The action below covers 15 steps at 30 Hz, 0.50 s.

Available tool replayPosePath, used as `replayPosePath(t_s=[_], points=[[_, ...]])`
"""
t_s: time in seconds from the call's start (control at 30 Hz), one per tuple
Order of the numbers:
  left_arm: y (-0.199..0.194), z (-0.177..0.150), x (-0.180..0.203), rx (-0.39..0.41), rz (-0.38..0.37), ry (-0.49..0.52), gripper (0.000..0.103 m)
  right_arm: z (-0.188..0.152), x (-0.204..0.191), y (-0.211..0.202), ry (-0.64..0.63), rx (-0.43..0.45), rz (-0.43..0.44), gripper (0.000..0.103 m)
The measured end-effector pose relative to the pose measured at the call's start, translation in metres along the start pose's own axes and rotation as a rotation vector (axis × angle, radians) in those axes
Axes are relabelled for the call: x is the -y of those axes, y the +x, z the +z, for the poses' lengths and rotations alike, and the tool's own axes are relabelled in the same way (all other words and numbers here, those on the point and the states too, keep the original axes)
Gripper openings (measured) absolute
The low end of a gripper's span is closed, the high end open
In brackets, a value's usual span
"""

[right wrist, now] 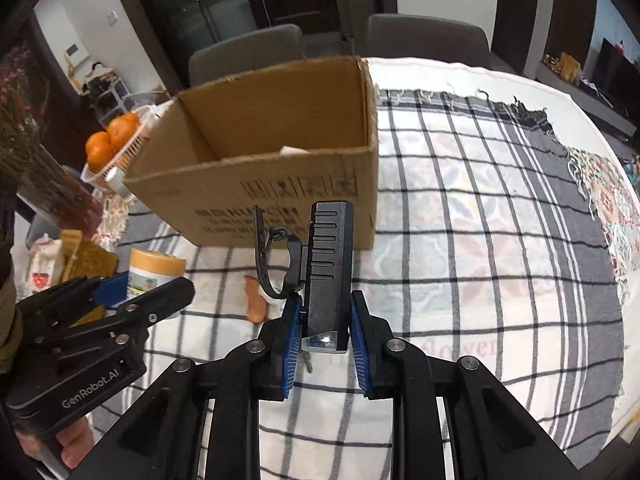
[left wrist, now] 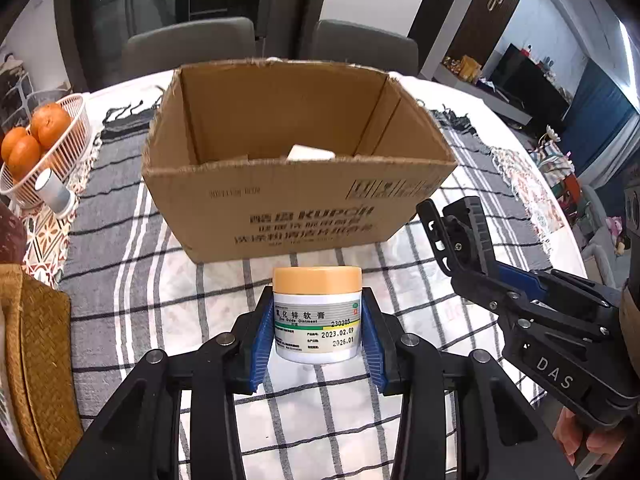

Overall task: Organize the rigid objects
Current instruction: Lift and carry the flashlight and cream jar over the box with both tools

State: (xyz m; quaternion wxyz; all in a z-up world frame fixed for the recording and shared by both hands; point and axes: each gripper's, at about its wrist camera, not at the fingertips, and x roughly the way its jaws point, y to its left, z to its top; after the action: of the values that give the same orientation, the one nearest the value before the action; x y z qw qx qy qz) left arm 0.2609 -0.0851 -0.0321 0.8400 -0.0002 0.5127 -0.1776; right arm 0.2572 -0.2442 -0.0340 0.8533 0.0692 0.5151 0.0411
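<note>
Now ointment jar [left wrist: 317,312] clamped in left tool [left wrist: 318,344], before cardboard box [left wrist: 296,200]

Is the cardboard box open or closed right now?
Open. The cardboard box has no flaps over its top, its inner walls show in both views, and a white item lies inside.

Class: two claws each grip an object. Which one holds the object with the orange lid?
The left claw: it grips the white ointment jar with an orange lid. The right claw clamps a black bike light.
</note>
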Motion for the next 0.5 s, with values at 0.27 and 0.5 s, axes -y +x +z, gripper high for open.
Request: replayPosePath(t_s=[0.27, 0.5], points=[[-0.019, 0.012, 0.001, 0.051, -0.006, 0.015, 0.039, 0.012, -0.005, -0.018, -0.004, 0.052, 0.028, 0.025], [-0.032, 0.028, 0.000, 0.087, -0.007, 0.023, 0.039, 0.024, -0.009, -0.030, -0.007, 0.086, 0.050, 0.025]])
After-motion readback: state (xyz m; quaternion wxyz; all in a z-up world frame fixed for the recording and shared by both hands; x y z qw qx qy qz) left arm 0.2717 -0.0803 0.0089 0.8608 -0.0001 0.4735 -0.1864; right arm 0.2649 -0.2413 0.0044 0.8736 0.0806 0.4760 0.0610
